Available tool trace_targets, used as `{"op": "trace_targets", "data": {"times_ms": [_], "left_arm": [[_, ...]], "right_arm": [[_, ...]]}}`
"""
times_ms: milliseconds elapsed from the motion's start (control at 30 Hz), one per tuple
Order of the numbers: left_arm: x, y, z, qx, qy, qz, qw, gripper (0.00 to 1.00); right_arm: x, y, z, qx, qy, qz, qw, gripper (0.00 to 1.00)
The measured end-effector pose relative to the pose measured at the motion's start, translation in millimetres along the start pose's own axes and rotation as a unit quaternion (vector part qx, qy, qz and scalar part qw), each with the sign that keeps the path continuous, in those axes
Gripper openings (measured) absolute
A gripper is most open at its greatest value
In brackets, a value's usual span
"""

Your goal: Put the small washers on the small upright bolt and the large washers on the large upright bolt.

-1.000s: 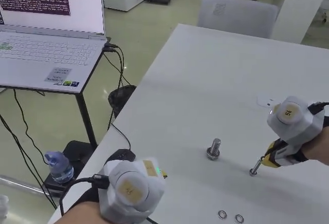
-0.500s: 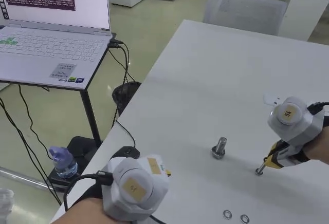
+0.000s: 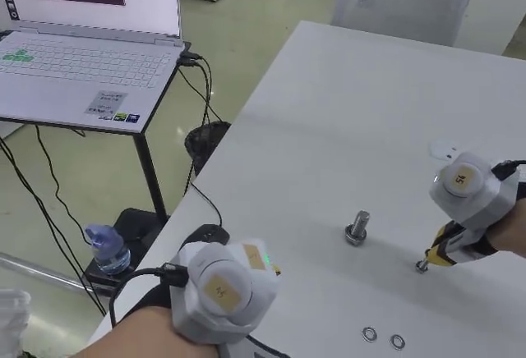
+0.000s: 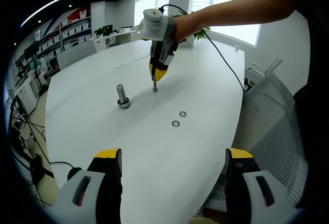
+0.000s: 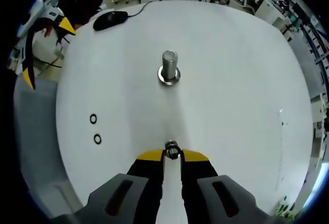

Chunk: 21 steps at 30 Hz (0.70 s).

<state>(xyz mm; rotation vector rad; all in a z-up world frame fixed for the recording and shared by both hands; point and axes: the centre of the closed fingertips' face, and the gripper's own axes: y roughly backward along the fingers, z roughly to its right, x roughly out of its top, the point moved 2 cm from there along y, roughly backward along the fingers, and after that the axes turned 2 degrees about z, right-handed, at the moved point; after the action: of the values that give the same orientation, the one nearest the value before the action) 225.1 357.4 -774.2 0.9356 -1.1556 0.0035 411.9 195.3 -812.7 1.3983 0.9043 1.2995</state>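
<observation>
Small bolt (image 5: 171, 148) | was leaning, now stands straight on table (image 3: 329, 112) | right claw (image 5: 172, 155) pinches its top | left claw (image 4: 173, 154) wide, empty | two washers (image 3: 370, 335) lie loose, so they can go on next

Open laptop (image 3: 82, 54), water bottle (image 3: 107, 247) beneath it, grey chair (image 3: 403, 9), black mouse (image 3: 205, 233)

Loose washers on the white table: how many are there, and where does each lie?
2. One washer lies beside the other, flat, nearer the table's front edge than the large bolt and small bolt. Others may sit unseen on the bolts.
</observation>
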Motion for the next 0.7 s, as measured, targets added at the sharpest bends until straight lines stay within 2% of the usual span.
{"op": "trace_targets", "data": {"times_ms": [467, 700], "left_arm": [[-8.5, 0.7, 2.9, -0.003, 0.006, -0.007, 1.0000, 0.81], [-11.5, 1.6, 4.6, -0.002, 0.011, -0.005, 0.9999, 0.81]], "right_arm": [[-7.0, -26.6, 0.9, 0.010, 0.000, -0.013, 0.9999, 0.13], [-7.2, -29.1, -2.0, 0.010, 0.006, -0.017, 0.9998, 0.13]]}}
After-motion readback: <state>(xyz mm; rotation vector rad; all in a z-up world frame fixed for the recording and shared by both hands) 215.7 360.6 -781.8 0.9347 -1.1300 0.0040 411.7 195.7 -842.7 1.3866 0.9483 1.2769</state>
